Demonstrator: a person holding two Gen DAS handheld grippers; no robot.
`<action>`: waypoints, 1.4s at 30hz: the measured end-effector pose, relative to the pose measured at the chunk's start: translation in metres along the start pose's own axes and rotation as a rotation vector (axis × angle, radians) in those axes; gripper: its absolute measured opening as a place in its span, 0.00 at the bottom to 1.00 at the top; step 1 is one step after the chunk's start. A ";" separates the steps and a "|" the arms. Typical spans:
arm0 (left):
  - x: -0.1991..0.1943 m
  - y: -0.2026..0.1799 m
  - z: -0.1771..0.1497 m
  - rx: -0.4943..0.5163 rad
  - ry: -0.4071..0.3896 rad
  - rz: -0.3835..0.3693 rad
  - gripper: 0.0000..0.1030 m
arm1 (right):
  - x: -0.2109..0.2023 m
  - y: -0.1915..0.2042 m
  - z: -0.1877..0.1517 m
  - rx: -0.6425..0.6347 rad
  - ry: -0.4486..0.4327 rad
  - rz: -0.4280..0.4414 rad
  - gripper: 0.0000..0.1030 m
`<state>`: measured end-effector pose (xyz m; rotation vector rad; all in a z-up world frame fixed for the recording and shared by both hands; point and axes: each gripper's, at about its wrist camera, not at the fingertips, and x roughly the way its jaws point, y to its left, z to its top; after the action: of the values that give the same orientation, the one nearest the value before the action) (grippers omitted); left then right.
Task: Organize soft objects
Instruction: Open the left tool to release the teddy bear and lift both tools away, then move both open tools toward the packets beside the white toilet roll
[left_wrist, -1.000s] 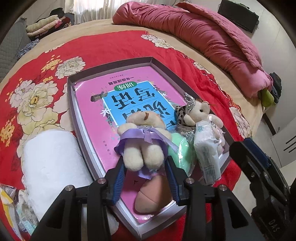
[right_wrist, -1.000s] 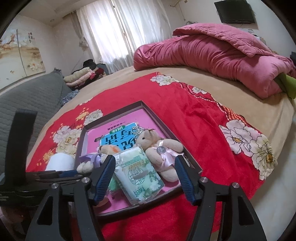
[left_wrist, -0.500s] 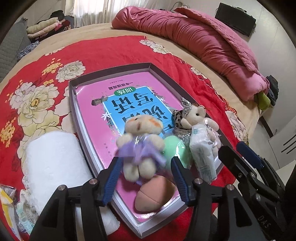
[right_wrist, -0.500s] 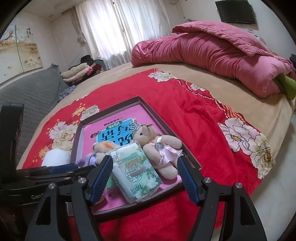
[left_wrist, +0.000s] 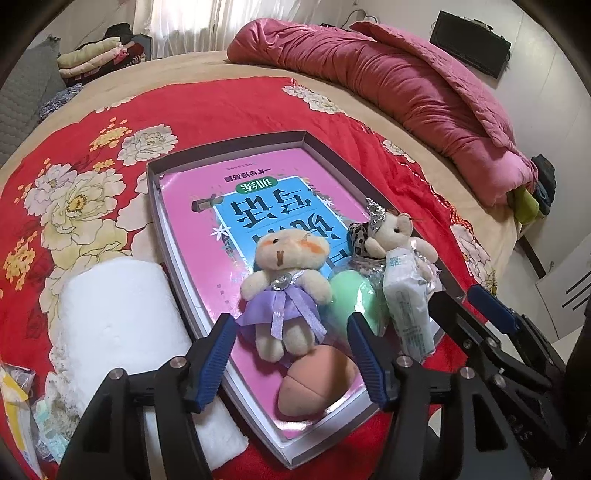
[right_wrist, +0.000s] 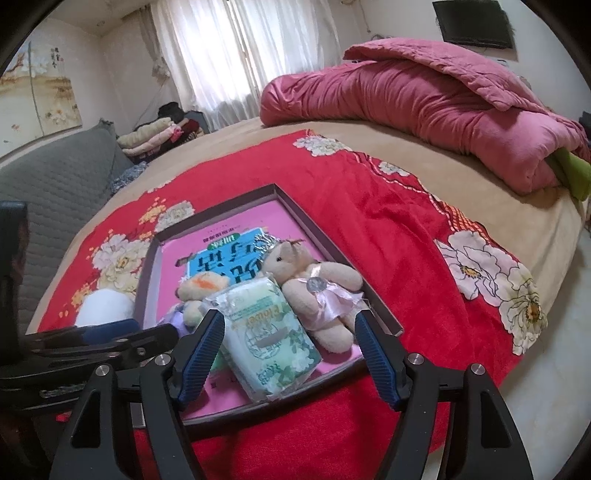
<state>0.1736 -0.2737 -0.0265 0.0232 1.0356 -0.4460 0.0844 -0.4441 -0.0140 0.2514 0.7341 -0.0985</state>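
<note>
Bed: red blanket, pink quilt.

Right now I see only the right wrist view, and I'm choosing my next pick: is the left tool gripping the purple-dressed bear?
Observer: No. The left tool is open. The purple-dressed bear lies loose on the pink book, and its legs show between the fingers.
Operator: Is anything in front of that bear?
Observer: Yes, a peach sponge lies just below its feet, inside the tray.
Operator: And what's past the white roll?
Observer: Beyond the white roll, crumpled packets lie on the bedspread.
</note>
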 end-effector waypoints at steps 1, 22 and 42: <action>-0.001 0.001 -0.001 -0.003 -0.001 -0.002 0.65 | 0.002 -0.001 0.000 0.004 0.009 -0.003 0.72; -0.042 -0.005 -0.013 0.004 -0.111 0.078 0.67 | -0.001 0.002 -0.001 -0.022 -0.004 -0.038 0.73; -0.086 0.003 -0.028 -0.014 -0.161 0.121 0.67 | -0.048 0.026 0.006 -0.091 -0.106 -0.085 0.74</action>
<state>0.1150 -0.2353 0.0305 0.0365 0.8740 -0.3249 0.0577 -0.4204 0.0275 0.1266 0.6422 -0.1574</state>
